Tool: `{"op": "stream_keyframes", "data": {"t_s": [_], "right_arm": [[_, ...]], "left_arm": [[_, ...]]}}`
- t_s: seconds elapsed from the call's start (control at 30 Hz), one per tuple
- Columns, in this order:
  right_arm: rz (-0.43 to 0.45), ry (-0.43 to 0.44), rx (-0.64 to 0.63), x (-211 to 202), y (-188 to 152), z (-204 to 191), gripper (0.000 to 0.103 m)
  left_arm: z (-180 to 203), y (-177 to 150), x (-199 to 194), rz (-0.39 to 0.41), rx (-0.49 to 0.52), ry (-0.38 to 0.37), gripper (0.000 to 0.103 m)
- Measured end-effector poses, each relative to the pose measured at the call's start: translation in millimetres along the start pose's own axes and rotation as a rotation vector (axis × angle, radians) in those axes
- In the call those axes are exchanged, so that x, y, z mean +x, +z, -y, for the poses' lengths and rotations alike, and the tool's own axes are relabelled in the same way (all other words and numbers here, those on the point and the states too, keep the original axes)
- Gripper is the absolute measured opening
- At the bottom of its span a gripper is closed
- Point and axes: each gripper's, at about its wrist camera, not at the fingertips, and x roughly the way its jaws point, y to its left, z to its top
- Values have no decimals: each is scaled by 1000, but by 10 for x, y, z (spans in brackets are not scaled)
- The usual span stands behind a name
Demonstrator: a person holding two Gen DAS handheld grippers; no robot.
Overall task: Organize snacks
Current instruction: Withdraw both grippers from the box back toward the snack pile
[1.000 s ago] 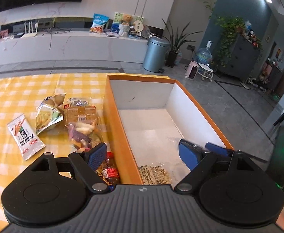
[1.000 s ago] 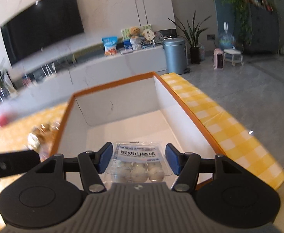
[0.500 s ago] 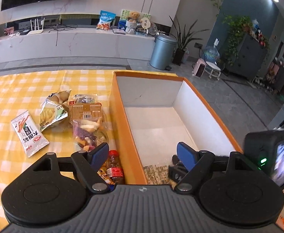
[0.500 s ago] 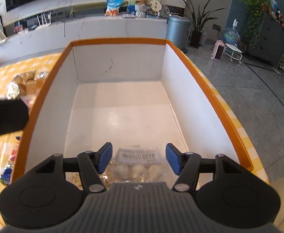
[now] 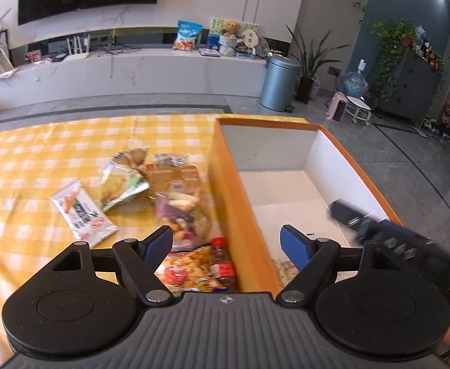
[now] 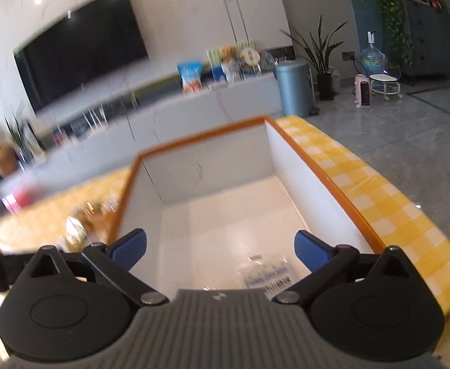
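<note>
Sitting on the tabletop (image 5: 34, 153), the box (image 6: 332, 184) now holds the hawthorn pack (image 6: 266, 272), dropped as the right tool (image 6: 220, 249) just spread wide, empty. One snack is stowed, I judge; the left tool (image 5: 226, 243), also spread and empty, hangs over the snack pile (image 5: 163, 196) waiting beside the box.

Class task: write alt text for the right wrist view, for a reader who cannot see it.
The open right gripper, its jaws just opened, hangs empty above an orange-rimmed white cardboard box. A clear packet of pale round snacks lies on the box floor near its right wall. A yellow checked tablecloth surrounds the box.
</note>
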Motion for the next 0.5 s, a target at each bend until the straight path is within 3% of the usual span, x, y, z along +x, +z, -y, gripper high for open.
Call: {"op": "stream_keyframes", "data": {"t_s": [0.13, 0.5], "right_arm": [[97, 52, 48, -160, 42, -72, 100], [142, 213, -24, -390, -46, -1150, 100]], "left_arm": [[-189, 7, -142, 15, -14, 28, 93], [-936, -137, -492, 93, -40, 199, 93]]}}
